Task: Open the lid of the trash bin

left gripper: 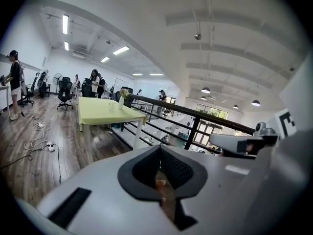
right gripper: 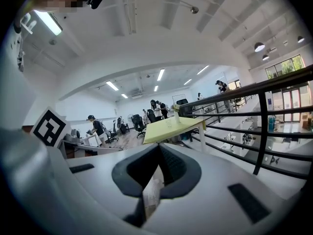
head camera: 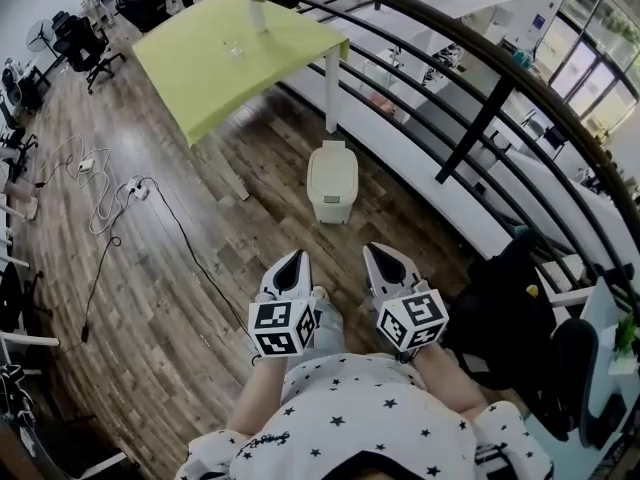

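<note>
Smooth plastic trash bin [head camera: 332, 180] on grainy wood-plank floor [head camera: 200, 298]

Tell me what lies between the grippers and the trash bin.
In the head view, only bare wooden floor lies between the trash bin and the left gripper and right gripper; nothing stands in that stretch.

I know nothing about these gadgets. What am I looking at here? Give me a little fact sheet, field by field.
Table: green top, vase on it
Trash bin: cream, on the wood floor by the table's leg
Lid: down
Left hand-held gripper: jaws together, empty, short of the bin
Right hand-held gripper: jaws together, empty, short of the bin
Task stage: not yet begun
</note>
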The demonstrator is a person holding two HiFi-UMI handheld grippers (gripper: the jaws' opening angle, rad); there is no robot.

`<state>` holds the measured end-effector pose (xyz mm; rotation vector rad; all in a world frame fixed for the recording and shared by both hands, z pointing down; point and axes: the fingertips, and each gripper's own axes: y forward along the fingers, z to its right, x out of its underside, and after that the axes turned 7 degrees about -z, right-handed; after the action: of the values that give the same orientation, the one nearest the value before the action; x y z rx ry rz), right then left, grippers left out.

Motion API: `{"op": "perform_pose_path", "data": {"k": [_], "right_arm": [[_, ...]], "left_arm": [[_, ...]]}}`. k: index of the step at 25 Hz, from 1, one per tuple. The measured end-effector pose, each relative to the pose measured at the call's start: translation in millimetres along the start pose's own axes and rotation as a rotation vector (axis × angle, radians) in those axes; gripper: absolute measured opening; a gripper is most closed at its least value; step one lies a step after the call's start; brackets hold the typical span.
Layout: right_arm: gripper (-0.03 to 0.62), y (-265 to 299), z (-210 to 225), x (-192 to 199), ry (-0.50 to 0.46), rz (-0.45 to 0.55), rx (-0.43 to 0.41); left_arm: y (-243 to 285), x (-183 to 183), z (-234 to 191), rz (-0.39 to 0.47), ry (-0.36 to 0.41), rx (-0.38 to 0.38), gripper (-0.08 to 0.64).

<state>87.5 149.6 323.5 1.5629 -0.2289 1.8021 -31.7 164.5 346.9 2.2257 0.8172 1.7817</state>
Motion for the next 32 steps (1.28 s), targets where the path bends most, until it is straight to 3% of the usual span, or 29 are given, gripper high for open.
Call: {"op": "perform_pose_path", "data": {"k": [9,18,24,32], "right_arm": [[-0.009,88.8,23.0,-43.5,-0.005,0.0,0.041],[-0.009,164.8,43.8,-61.5,0.007,-0.009,0.101],[-0.009,200.0,62.4,-50.5,0.02,-0.048,0.146],[-0.009,256.3,99.9,-22.5,0.034,-0.123,0.138]], "left_arm": [[71.4,-54.1,-49.4,-0.033,0.016,0.046,0.011],[130.7,-82.0,-98.2,-0.055,0.017,0.107,0.011],[158.2,-74.4,-121.4,-0.096,0.006,0.141,0.011],[200.1,-44.8,-155.8,-0.184,-0.045,0.074,0.011]]}}
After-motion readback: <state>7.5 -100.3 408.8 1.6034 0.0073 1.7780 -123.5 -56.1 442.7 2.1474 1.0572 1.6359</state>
